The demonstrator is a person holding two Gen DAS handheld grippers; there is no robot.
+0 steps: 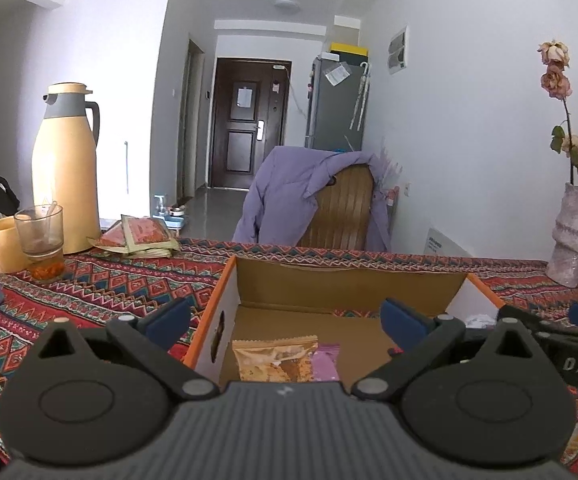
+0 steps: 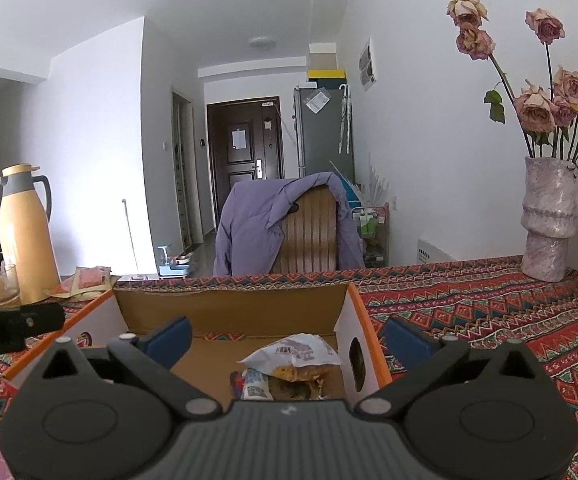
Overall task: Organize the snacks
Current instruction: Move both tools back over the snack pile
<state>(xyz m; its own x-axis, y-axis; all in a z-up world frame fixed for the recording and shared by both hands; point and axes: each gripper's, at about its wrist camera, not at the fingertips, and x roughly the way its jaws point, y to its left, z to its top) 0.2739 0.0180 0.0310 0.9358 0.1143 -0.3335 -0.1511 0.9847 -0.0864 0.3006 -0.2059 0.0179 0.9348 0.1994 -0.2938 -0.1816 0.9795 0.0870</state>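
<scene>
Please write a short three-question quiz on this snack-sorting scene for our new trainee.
1. True or false: the left gripper is shut on a snack.
2. Which packets lie in the cardboard box under the left gripper? A) a tan snack packet beside a purple packet B) two green packets C) none
3. What stands at the table's far right, beyond the box?

Key
1. False: both the left and the right gripper are open and hold nothing.
2. A
3. A vase of dried roses.
</scene>
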